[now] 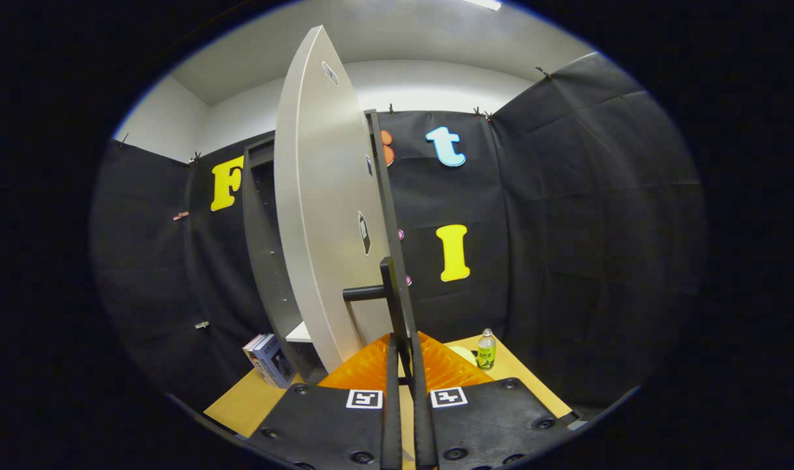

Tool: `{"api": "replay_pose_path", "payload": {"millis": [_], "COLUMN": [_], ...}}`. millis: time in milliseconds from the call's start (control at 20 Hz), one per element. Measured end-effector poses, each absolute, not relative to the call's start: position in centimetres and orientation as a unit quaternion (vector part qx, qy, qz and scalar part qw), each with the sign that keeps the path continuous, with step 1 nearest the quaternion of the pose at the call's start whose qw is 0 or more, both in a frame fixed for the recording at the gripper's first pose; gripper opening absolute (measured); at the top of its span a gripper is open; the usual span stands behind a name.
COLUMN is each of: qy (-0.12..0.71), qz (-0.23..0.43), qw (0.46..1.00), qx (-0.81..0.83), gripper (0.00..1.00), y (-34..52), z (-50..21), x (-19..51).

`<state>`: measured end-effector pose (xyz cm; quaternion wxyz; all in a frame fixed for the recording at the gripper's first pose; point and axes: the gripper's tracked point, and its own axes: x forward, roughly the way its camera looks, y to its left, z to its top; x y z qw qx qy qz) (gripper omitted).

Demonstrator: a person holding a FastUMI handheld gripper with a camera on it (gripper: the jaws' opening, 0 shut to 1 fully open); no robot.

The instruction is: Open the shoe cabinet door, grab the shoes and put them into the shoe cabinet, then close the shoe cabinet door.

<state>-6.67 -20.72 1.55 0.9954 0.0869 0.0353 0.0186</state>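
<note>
Currently the gripper [403,385] has its fingers pinched on the thin black handle [392,294] of the half-open cabinet door [318,215] just ahead, a stiff, light panel best swung by that handle; shoes cannot be located.

— Where does the camera sit?

— On the tool [404,385] itself, looking forward along its two fingers, which stand nearly together around the door's dark handle [389,294].

— How near?

— Very near: the open shoe cabinet door [321,215] rises edge-on just ahead. Beyond the fingers lie the worktop [240,401], a bottle [486,350] and the booth's black cloth wall [579,228].
</note>
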Motion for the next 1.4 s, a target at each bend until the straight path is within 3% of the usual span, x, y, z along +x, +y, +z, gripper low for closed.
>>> {"api": "replay_pose_path", "payload": {"millis": [350, 500, 700, 800, 850, 1000, 1250, 1400], "qy": [0.039, 0.053, 0.102, 0.139, 0.164, 0.242, 0.354, 0.393], "qz": [-0.033, -0.006, 0.091, 0.126, 0.137, 0.171, 0.186, 0.174], "qw": [0.994, 0.994, 0.986, 0.978, 0.973, 0.952, 0.914, 0.900], "qx": [0.097, 0.100, 0.091, 0.087, 0.085, 0.073, 0.073, 0.074], "gripper": [0.14, 0.27, 0.40, 0.47, 0.56, 0.65, 0.94, 0.97], "y": [-23.3, -20.4, -13.0, -9.8, -8.4, -4.1, 0.4, 1.7], "z": [1.3, 1.3, -1.6, -4.5, -6.7, -14.2, -27.3, -34.3], "x": [-10.0, -11.7, -13.1, -13.3, -13.3, -13.8, -13.0, -12.2]}}
